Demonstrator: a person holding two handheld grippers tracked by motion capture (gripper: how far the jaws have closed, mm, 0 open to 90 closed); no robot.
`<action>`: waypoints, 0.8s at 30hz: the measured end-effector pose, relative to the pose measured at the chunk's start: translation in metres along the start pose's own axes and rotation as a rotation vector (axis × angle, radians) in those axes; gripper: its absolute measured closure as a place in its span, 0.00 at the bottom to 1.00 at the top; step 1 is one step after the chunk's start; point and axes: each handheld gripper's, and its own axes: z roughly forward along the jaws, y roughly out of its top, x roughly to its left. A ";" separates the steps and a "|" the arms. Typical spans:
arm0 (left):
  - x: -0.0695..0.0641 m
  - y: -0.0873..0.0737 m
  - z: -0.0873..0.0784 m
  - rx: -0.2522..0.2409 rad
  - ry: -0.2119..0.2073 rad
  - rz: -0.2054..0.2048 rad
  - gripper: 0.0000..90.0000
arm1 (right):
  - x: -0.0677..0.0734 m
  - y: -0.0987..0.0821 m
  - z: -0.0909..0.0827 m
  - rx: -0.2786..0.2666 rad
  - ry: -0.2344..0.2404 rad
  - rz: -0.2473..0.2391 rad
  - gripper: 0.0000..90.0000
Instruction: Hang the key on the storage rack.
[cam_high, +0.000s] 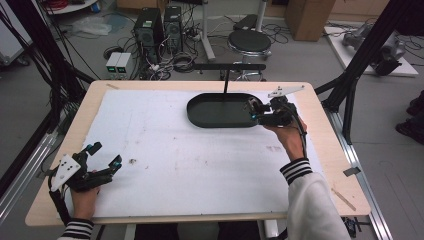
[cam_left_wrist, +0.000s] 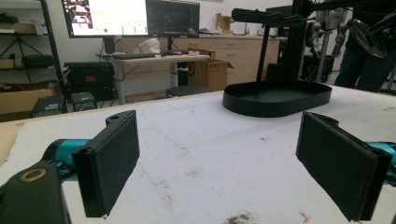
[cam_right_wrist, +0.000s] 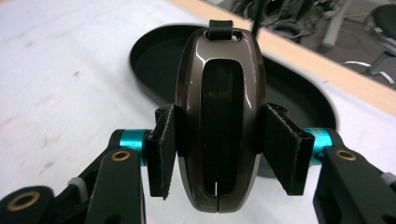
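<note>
My right gripper (cam_high: 254, 111) is shut on a glossy brown oval object (cam_right_wrist: 219, 70) that has a long dark slot down its middle and a small black loop at its top. In the right gripper view the pads (cam_right_wrist: 163, 149) press on both of its sides. It hangs over the near right end of a black oval tray (cam_high: 196, 111), whose rim (cam_right_wrist: 132, 56) lies just beyond it. My left gripper (cam_high: 105, 156) rests at the table's near left corner, jaws wide open over the white mat with nothing between them (cam_left_wrist: 217, 158). From there the tray (cam_left_wrist: 275, 100) stands far ahead, with the brown object (cam_left_wrist: 369, 37) raised at upper right.
A white mat (cam_high: 175, 150) covers most of the wooden table (cam_high: 330, 150). A black T-shaped stand (cam_high: 227, 67) rises behind the tray. A dark tape piece (cam_high: 351, 171) lies near the right edge. A person (cam_left_wrist: 359, 70) stands beyond the far side.
</note>
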 end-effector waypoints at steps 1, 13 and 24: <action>0.000 0.000 0.000 -0.001 0.000 0.000 0.15 | -0.003 0.001 -0.001 -0.014 -0.010 0.010 0.53; 0.000 0.000 0.000 0.000 0.000 0.001 0.15 | -0.037 0.019 -0.018 -0.101 -0.114 0.111 0.53; 0.000 0.000 0.000 -0.001 0.000 0.001 0.15 | -0.048 0.036 -0.017 -0.118 -0.160 0.119 0.53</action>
